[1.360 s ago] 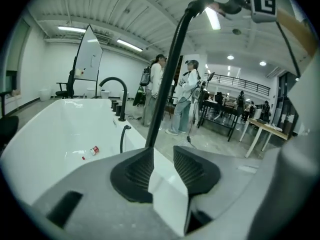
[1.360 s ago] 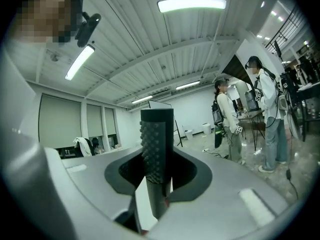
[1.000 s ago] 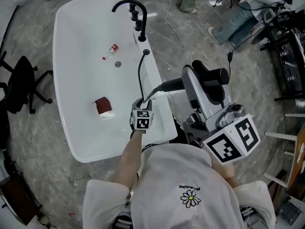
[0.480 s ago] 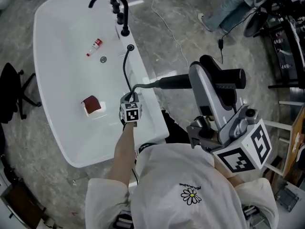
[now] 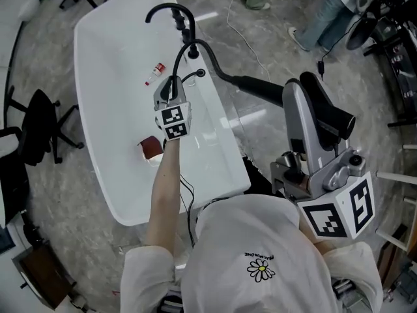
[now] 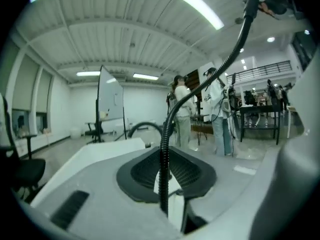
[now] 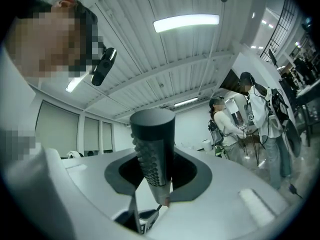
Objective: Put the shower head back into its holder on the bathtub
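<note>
Nearest, at the bottom of the head view, are the person's white shirt and, to the lower right, the right gripper (image 5: 292,100) with its marker cube. Its fingers are clamped on the black shower head (image 5: 257,88). In the right gripper view the shower head's studded grey-black barrel (image 7: 152,149) stands up between the fingers. The shower head lies right of centre in the head view, held in the air beside the bathtub (image 5: 225,158) and off its rim. The bare left arm reaches up the middle of the frame to the left gripper (image 5: 168,92), which is over the tub's right rim. Its fingers have just been closing and now pinch the ribbed black hose (image 5: 195,44). In the left gripper view the hose (image 6: 162,169) rises from between them. The hose arches up and over to the shower head, and its other end runs to a small black socket (image 5: 199,74) on the rim. Inside the white tub lie a dark red block (image 5: 152,146) beside the arm and, further up, a small red-capped bottle (image 5: 153,74). At the tub's far end, upper centre, curves the black faucet (image 5: 171,10). A black office chair (image 5: 39,126) stands at the left edge, and people's legs (image 5: 319,18) show at the top right.
</note>
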`<action>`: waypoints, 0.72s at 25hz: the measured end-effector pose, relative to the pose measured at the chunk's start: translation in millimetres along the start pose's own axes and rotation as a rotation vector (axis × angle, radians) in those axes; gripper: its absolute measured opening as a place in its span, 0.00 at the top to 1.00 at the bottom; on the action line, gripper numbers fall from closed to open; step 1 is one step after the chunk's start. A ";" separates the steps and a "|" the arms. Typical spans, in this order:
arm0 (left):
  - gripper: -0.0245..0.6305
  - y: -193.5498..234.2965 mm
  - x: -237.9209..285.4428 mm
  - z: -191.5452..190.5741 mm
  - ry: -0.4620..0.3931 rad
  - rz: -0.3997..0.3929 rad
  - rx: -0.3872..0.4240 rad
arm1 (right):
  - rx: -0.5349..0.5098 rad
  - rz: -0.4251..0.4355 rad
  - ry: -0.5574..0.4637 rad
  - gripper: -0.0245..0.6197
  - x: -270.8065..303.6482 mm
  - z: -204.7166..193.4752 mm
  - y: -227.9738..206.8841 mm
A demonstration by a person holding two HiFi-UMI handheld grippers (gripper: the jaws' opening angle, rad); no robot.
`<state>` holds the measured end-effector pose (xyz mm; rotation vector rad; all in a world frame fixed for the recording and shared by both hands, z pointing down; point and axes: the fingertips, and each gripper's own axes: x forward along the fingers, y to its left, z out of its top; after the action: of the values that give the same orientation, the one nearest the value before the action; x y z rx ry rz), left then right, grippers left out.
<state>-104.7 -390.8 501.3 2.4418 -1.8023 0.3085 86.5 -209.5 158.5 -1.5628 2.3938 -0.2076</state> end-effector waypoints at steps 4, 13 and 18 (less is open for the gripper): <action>0.88 2.5 -1.6 115.8 -0.236 -0.033 0.120 | -0.021 -0.007 -0.053 0.78 -4.7 8.6 3.1; 0.88 -46.5 -9.2 295.7 -0.642 -0.130 0.182 | -0.015 0.007 -0.117 0.78 -5.3 28.1 -11.2; 0.88 -74.3 1.0 351.8 -0.779 -0.191 0.184 | -0.036 0.002 -0.161 0.78 -0.6 41.3 -24.8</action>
<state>4.4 -437.1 161.8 3.1100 -1.7797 -0.6052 121.0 -217.8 125.9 -1.5309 2.2862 -0.0363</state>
